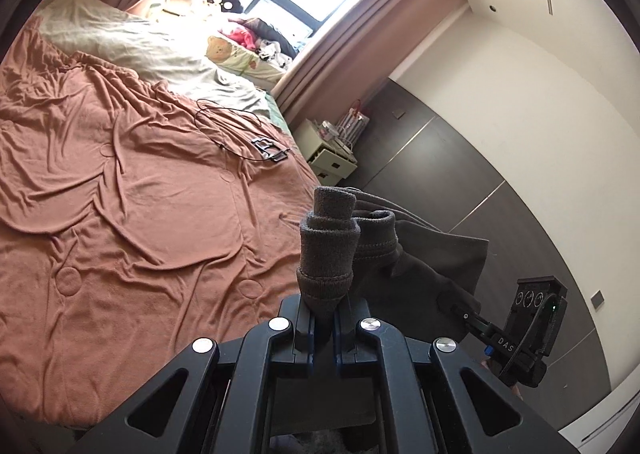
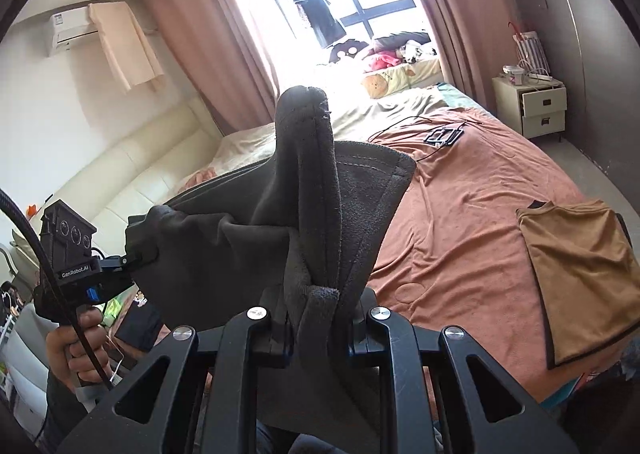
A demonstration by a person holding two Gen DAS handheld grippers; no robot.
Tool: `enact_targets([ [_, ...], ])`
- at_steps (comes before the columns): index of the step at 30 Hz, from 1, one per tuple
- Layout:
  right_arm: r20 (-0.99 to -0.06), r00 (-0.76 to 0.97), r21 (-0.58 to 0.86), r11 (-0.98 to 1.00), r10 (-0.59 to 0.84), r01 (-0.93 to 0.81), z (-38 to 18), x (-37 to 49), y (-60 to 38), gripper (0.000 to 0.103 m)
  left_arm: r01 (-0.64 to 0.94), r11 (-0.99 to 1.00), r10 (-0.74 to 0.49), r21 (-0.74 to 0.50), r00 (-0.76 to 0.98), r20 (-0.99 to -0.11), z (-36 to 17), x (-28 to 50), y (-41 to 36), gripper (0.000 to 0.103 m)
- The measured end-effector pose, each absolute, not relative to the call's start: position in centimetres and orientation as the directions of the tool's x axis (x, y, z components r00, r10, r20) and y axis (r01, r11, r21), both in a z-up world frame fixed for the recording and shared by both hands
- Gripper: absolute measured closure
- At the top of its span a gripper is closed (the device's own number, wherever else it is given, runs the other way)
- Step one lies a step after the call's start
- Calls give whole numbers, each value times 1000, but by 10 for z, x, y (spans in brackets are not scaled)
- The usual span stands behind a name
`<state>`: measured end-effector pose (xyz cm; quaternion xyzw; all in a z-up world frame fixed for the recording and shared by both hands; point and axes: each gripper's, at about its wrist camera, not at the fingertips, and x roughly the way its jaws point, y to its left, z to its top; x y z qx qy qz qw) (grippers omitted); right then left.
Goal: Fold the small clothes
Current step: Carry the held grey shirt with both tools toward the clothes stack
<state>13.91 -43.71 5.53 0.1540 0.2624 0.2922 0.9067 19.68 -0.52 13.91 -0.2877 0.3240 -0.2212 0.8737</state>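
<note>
Black linkage arms of the left gripper [image 1: 322,318] fill the foreground at 6 o'clock; its jaws are clamped on a bunched edge of the dark grey fleece garment [image 1: 420,254]. Jaws of the right gripper [image 2: 320,318] pinch a second bunched edge of the same garment [image 2: 248,238], which hangs in the air between the 2 grippers above the rust-orange quilted bedspread [image 1: 120,193].

1. Keep both grips firm and level.
2. Draw the grippers apart until the cloth is taut.
3. Lower it flat onto bare bedspread, clear of the tan folded shirt [image 2: 576,278] at 3 o'clock and the black cable with buckle [image 1: 248,141].
</note>
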Motion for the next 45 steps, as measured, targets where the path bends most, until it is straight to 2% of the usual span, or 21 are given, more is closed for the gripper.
enact_targets([
  [14, -334, 787, 436, 825, 518, -358, 43, 104, -524, 88, 377, 709, -678, -596, 596, -430, 161, 228, -129, 97],
  [20, -333, 836, 418, 863, 437, -285, 44, 87, -557, 88, 447, 676, -728, -586, 528, -438, 161, 250, -189, 97],
  [27, -336, 894, 331, 926, 296, -182, 70, 65, -574, 88, 549, 620, -784, -560, 445, -432, 165, 273, -263, 97],
  [36, -339, 927, 231, 969, 164, -87, 89, 43, -559, 88, 617, 566, -821, -547, 363, -440, 170, 295, -337, 97],
  [45, -372, 920, 224, 974, 121, -38, 77, 45, -525, 88, 637, 574, -808, -514, 339, -482, 162, 321, -370, 97],
])
